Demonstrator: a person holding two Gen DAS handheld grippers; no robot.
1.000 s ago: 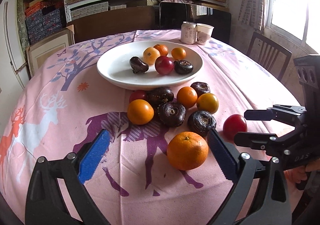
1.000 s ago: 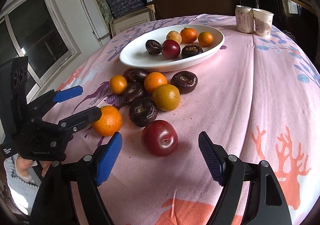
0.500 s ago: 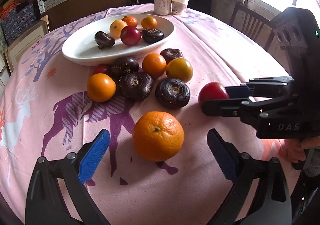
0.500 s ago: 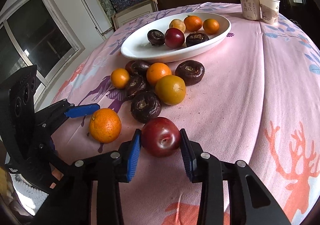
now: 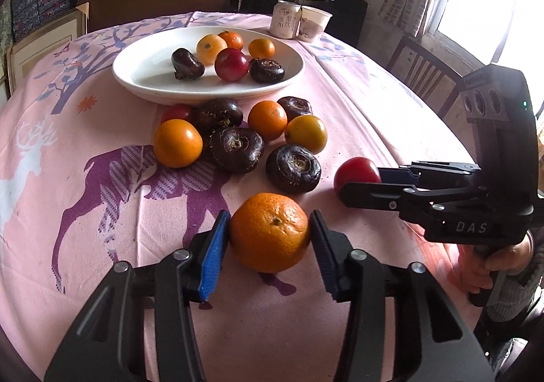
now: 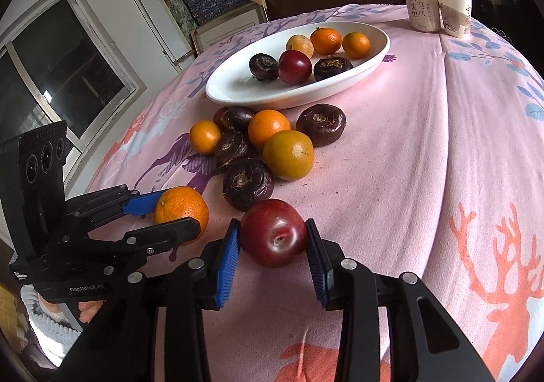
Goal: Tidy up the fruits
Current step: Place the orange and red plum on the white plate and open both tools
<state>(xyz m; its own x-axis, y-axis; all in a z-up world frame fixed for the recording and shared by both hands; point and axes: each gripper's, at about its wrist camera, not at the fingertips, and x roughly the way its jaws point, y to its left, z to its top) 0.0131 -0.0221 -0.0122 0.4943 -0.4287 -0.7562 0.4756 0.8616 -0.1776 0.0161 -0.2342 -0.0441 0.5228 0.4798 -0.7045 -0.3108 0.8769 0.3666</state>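
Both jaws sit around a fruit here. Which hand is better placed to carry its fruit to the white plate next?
Right, narrowly. The right gripper is shut on the red plum. The left gripper's jaws have just been closing on the mandarin. Neither has a clearly shorter path to the white plate.

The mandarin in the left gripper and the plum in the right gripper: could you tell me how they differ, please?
The mandarin is bright orange with dimpled peel; the plum is dark red, smooth and glossy. The mandarin looks somewhat bigger than the plum. Both rest on the pink tablecloth, each clamped between blue pads, left gripper and right gripper.
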